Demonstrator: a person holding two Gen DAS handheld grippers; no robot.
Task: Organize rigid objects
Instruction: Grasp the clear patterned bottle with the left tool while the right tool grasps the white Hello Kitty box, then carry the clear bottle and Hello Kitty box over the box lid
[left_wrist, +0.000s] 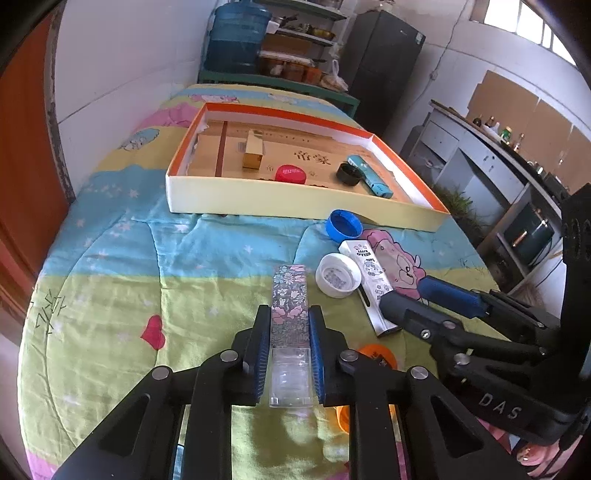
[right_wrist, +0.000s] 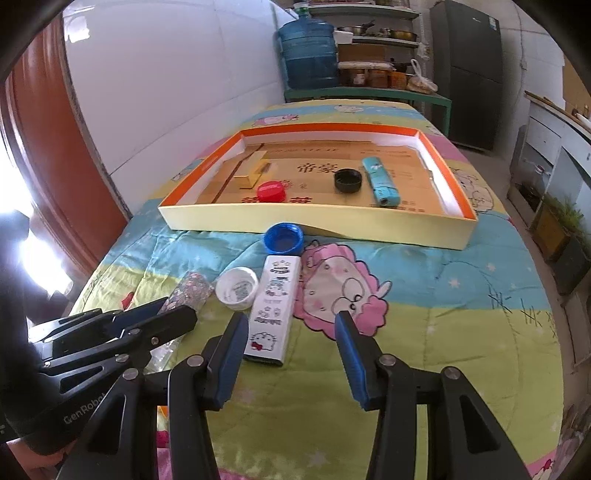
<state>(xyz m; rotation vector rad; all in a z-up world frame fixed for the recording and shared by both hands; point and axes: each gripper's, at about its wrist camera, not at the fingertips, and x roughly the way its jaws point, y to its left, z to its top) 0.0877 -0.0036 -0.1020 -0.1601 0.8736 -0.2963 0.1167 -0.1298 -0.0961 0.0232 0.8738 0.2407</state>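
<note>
Floral box (left_wrist: 290, 310) sits clamped in the left gripper (left_wrist: 290, 325), low on the quilt (left_wrist: 147, 258) and short of the tray (left_wrist: 295, 206), with both blue pads pressing its long sides. No earlier look to go on, so just the grip as it stands: jaws closed on the box, about midway along it, right where the flower print meets the clear plastic end. Good spot, I'd say, near the balance point. It looks like a light, stiff little case, likely hard plastic, so it should not flex, but those smooth walls could slip or twist if the squeeze goes soft, and thin clear plastic might crack under too hard a pinch. Its long axis runs straight along the fingers, printed end pointing away toward the tray, clear end back toward the camera

Right gripper (right_wrist: 291, 354) hangs open over the quilt, nothing between its pads, with the white kitty box (right_wrist: 273, 310) just beside its left finger. That box lies flat too, long axis running roughly toward the tray. White cap (right_wrist: 236, 286) rests just beside it, blue cap (right_wrist: 283, 238) near the tray wall. Already in the tray: red cap (right_wrist: 271, 191), black cap (right_wrist: 347, 181), teal box (right_wrist: 380, 181) and a tan block (right_wrist: 253, 170)

My read: lift level, carry forward, set it down lengthwise in the tray
</note>
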